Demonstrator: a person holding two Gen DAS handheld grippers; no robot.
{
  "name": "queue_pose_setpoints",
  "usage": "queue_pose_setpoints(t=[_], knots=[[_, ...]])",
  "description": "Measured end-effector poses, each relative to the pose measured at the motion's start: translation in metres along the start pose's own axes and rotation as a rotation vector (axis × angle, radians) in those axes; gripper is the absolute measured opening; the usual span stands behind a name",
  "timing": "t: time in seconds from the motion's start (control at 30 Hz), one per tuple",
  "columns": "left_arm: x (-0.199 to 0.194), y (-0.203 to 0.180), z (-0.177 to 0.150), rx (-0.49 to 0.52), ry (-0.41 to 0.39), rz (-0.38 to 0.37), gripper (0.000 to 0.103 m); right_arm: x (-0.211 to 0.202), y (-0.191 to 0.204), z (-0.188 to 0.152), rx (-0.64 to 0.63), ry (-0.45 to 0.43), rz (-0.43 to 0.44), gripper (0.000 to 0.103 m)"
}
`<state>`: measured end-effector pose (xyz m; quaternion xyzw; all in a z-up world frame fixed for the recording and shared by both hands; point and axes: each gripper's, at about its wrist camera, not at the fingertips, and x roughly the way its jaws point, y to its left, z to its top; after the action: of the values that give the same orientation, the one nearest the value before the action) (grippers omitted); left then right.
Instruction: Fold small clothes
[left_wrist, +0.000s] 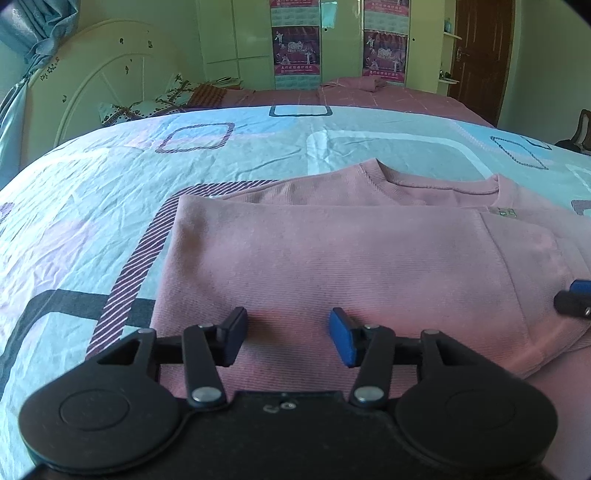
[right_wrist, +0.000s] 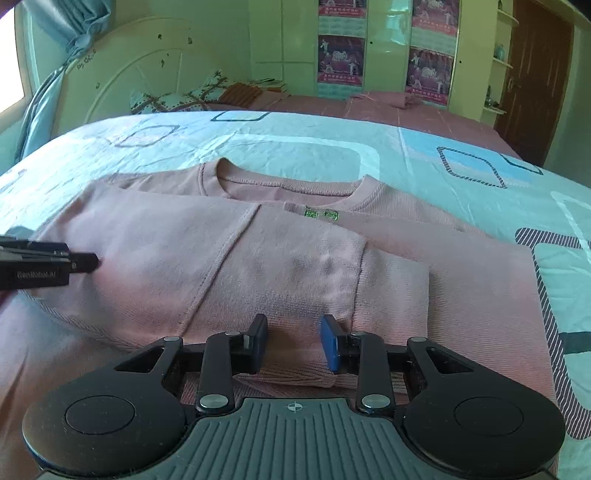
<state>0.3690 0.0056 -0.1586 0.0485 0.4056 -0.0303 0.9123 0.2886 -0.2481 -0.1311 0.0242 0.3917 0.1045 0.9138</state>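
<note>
— Pink cotton, that's the pink sweatshirt (left_wrist: 332, 258), lying flat on the bedsheet (left_wrist: 92, 221) with its neckline away from both cameras and a sleeve folded across the body.

— Where does it sit against the left gripper (left_wrist: 288, 338)?

— Right under and ahead of it. The folded layer fills the space below the fingertips, and its left edge runs just left of the left finger. The jaws stand apart, and cloth shows in the gap, but the pads press on nothing.

— And the right gripper (right_wrist: 293, 343)?

— Over the sleeve's cuff end, near the garment's right side. A ribbed fold of cloth lies between and below its fingers. The pads are parted with a clear gap; I cannot see them squeezing the fabric.

— Do the two see each other?

— Yes. From the left wrist, the right one's tip pokes in at the far right edge, on the sweatshirt. From the right wrist, the left one comes in from the left edge, also over the pink cloth.
</note>
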Motion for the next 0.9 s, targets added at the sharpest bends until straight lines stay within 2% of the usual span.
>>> queue_pose_setpoints(t=[0.1, 0.23, 0.3, 0.4, 0.6, 0.63, 0.67, 0.7, 0.9], knots=[[-0.005, 0.002, 0.0, -0.021, 0.005, 0.017, 0.05, -0.012, -0.018, 0.007, 0.07, -0.057, -0.037, 0.032], [-0.015, 0.004, -0.008, -0.043, 0.004, 0.036, 0.049, -0.001, -0.037, 0.0, 0.049, 0.015, -0.067, 0.032], [-0.017, 0.006, -0.016, -0.045, 0.007, 0.048, 0.054, 0.0, -0.04, -0.007, 0.005, 0.004, -0.061, 0.032], [-0.017, 0.009, -0.017, -0.05, 0.011, 0.069, 0.061, 0.0, -0.042, -0.005, 0.005, 0.011, -0.054, 0.032], [-0.029, 0.004, -0.017, -0.066, 0.029, 0.101, 0.059, -0.006, -0.045, -0.007, -0.02, 0.018, -0.047, 0.032], [-0.032, 0.003, -0.019, -0.064, 0.027, 0.107, 0.059, -0.007, -0.047, -0.007, -0.016, 0.019, -0.046, 0.04], [-0.035, 0.001, -0.02, -0.06, 0.024, 0.114, 0.059, -0.009, -0.048, -0.008, -0.014, 0.018, -0.053, 0.053], [-0.039, -0.002, -0.021, -0.055, 0.018, 0.12, 0.059, -0.01, -0.05, -0.01, -0.016, 0.013, -0.068, 0.058], [-0.06, -0.03, -0.021, -0.029, -0.017, 0.083, 0.06, -0.03, -0.062, -0.014, 0.032, -0.025, -0.014, 0.058]])
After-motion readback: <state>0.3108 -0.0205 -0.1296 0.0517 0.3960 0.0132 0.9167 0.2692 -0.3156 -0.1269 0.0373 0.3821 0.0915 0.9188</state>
